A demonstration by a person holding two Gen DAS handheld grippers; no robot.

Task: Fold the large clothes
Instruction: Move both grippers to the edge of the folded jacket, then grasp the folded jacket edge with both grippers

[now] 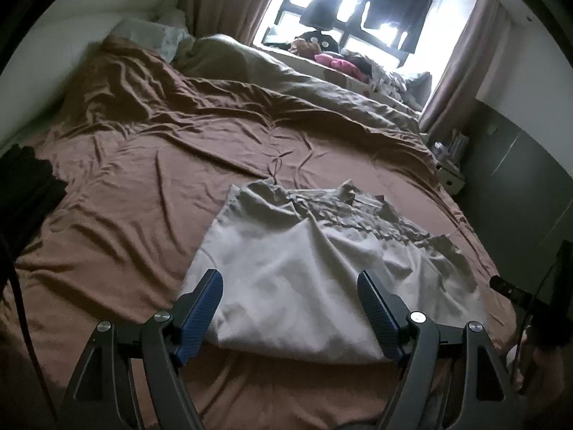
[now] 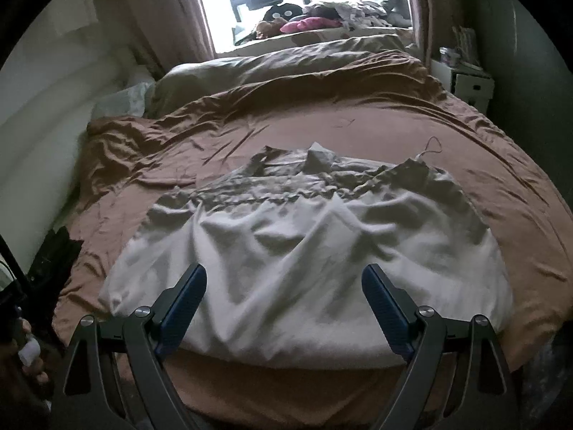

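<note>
A large white garment (image 1: 304, 268) with a ruffled band and thin straps lies crumpled on the brown bed sheet (image 1: 143, 179). It also shows in the right wrist view (image 2: 304, 243), with a strap loop at its far right. My left gripper (image 1: 290, 279) is open and empty above the garment's near left hem. My right gripper (image 2: 284, 274) is open and empty above the near hem, toward the middle. Neither gripper touches the cloth.
A beige duvet (image 1: 286, 79) is bunched at the far side of the bed under a bright window (image 1: 358, 10) with clutter on its sill. A dark garment (image 1: 25, 186) lies at the bed's left edge. A white nightstand (image 2: 469, 86) stands at the right.
</note>
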